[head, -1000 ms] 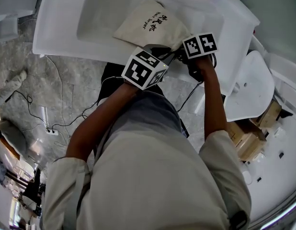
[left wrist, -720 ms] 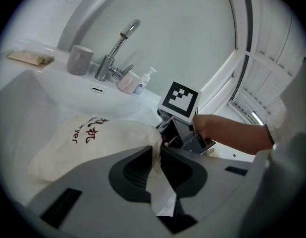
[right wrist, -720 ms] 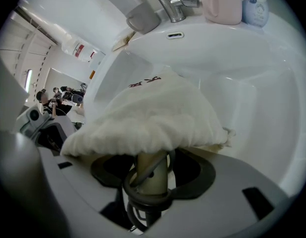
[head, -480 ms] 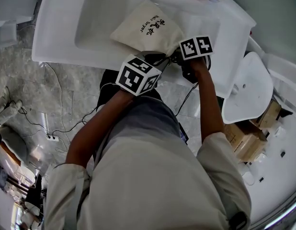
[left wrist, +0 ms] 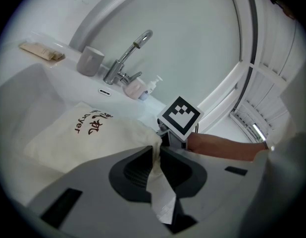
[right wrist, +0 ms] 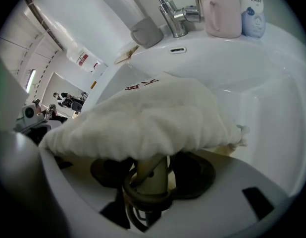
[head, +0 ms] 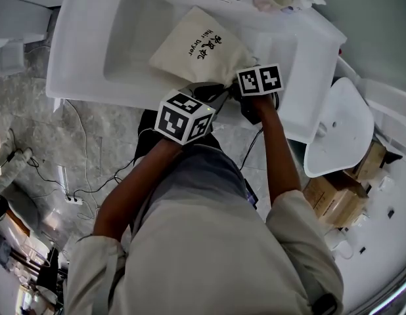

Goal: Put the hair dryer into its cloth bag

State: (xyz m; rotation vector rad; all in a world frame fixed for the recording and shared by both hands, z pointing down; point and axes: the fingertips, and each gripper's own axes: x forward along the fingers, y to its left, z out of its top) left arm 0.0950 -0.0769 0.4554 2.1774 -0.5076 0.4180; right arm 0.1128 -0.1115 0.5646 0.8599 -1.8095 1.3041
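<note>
The cream cloth bag, printed "Hair Dryer", lies over the front rim of the white sink. My left gripper is shut on a fold of fabric at the bag's mouth, near the right gripper's marker cube. My right gripper is shut on the beige handle of the hair dryer, where a cable loop circles the handle. The bag's gathered mouth covers the dryer's body, which is hidden inside. Both grippers sit side by side at the bag's opening.
At the back of the sink stand a chrome faucet, a grey cup, a pink cup and a pump bottle. A white toilet seat and cardboard boxes are at the right. Cables lie on the floor.
Both grippers have shifted a little up and to the left in the head view, onto the sink's front rim, and the bag's mouth went with them. Both grips look unchanged.
</note>
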